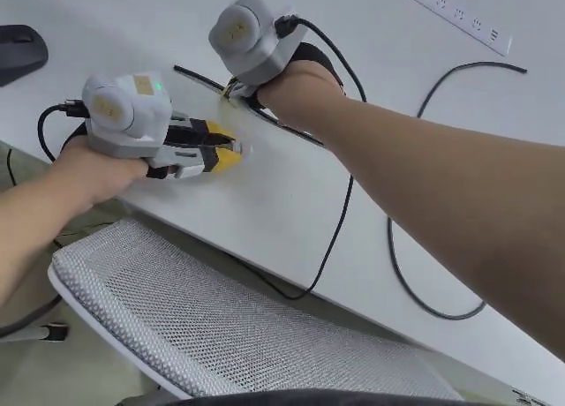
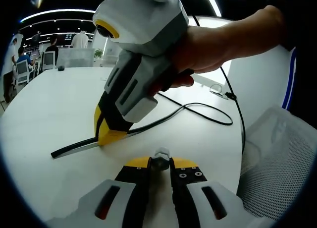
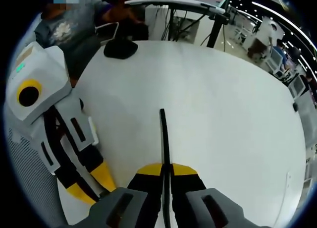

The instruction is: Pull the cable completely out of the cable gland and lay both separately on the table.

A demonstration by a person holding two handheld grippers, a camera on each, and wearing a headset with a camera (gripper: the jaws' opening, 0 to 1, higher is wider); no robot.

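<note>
My left gripper (image 2: 161, 163) has its yellow-tipped jaws pinched tight on the cable gland (image 2: 161, 155). It's a small pale grey fitting, roundish and plastic-looking, too tiny to make out much more. It sits right between the tips, low over the smooth white table (image 2: 44, 114). My right gripper (image 3: 167, 169) is clamped on the cable (image 3: 162, 136), a thin black rubbery cord that pokes straight out ahead of the jaws and stops at a blunt end on the tabletop. In the left gripper view the cable lies across the table just beyond the gland, not touching it as far as I can tell. Past the right gripper it trails off in loose loops. The two grippers are close together near the table's front edge, tips angled toward each other. A grey mesh chair (image 1: 221, 327) sits right below that edge, and a long white power strip (image 1: 459, 13) lies on the far side.
</note>
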